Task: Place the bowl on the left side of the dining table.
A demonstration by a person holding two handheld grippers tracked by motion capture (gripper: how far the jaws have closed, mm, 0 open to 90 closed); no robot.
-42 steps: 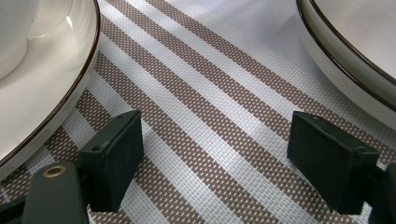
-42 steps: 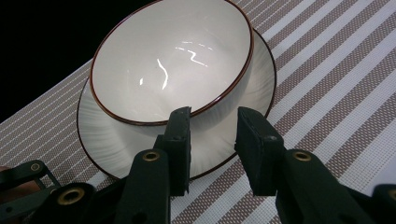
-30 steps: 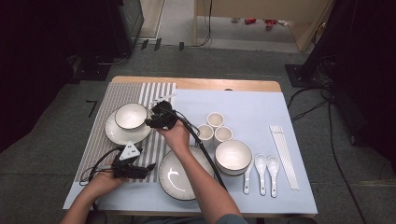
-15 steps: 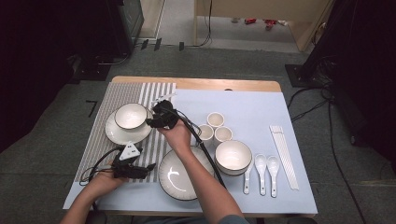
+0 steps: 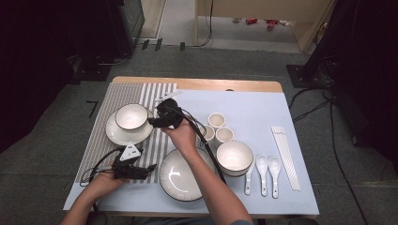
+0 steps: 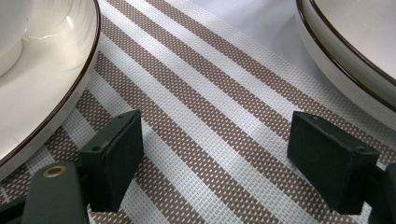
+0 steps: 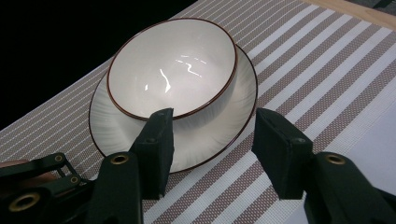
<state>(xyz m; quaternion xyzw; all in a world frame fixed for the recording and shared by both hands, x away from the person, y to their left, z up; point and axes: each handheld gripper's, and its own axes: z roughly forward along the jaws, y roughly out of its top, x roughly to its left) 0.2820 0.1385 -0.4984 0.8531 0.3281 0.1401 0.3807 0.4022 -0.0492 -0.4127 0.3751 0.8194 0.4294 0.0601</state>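
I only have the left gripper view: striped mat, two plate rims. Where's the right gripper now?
Observer: The right gripper is at the bowl on the far plate; its jaws have just been opening, with nothing between them.
Operator: Anything in that bowl?
Observer: No, the right gripper view shows it empty.
Operator: What's right of the near plate?
Observer: In the high view, past the near plate, a second bowl, then spoons.

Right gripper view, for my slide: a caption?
Open right gripper above a bowl stacked on a plate, striped mat beneath.
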